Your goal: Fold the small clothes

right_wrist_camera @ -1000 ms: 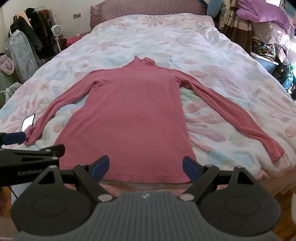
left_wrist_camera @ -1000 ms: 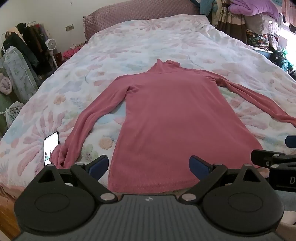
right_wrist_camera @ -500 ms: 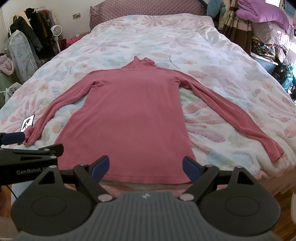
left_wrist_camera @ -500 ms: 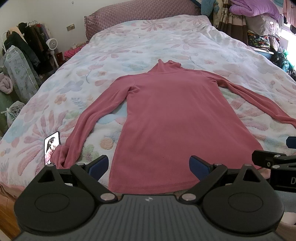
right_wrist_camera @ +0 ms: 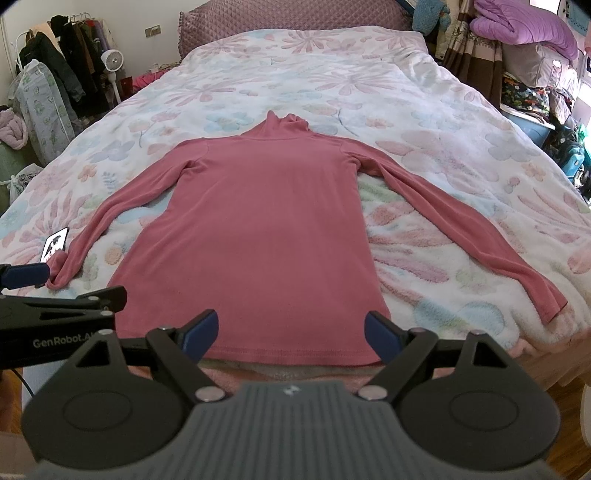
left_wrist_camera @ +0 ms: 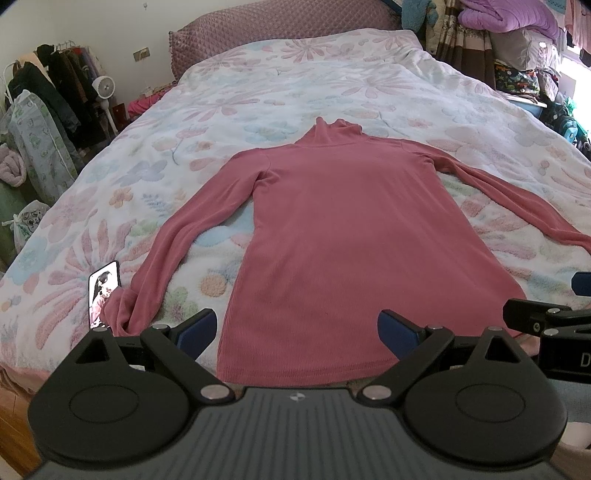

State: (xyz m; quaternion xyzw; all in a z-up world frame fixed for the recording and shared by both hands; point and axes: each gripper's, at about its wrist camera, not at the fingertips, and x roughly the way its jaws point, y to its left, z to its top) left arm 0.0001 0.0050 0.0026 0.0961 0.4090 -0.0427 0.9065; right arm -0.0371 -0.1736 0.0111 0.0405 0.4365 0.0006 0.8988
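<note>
A pink long-sleeved turtleneck top [left_wrist_camera: 347,236] lies flat and face up on the floral bedspread [left_wrist_camera: 295,74], collar away from me, both sleeves spread outward; it also shows in the right wrist view [right_wrist_camera: 266,229]. My left gripper [left_wrist_camera: 297,328] is open and empty, hovering just before the hem. My right gripper [right_wrist_camera: 291,332] is open and empty, also at the hem near the bed's front edge. The left sleeve cuff [left_wrist_camera: 122,314] is bunched by a phone. The right cuff [right_wrist_camera: 546,299] lies flat.
A phone [left_wrist_camera: 103,291] with a lit screen lies on the bed by the left cuff. A clothes rack and a fan [left_wrist_camera: 105,86] stand to the left of the bed. Piled bedding and bags [right_wrist_camera: 524,37] stand to the right. The padded headboard [right_wrist_camera: 288,14] is at the far end.
Both grippers have drifted very slightly; the view of the top has barely shifted. The phone screen picture has changed. Both grippers stay open.
</note>
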